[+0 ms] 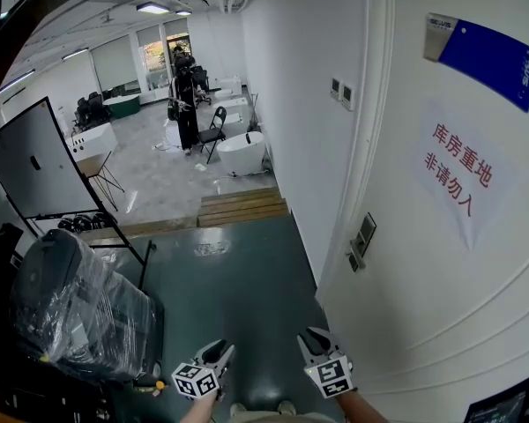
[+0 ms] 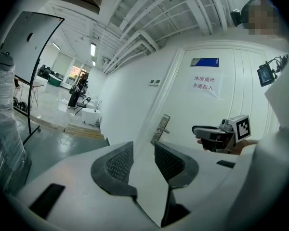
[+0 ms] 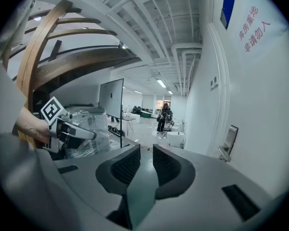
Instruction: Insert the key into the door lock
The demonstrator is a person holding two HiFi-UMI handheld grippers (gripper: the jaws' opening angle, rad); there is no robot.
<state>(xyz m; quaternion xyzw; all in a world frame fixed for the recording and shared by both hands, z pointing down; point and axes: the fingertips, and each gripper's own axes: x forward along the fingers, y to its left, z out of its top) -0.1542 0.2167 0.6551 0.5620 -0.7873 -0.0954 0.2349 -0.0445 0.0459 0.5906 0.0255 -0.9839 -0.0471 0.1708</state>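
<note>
Both left gripper and right gripper (empty, parted) near door lock.

We see a dark green floor near us. At its left stand a plastic-wrapped machine and a board on a black stand. Wooden steps rise to a pale far floor, where a white tub, a black chair and a person stand.
</note>
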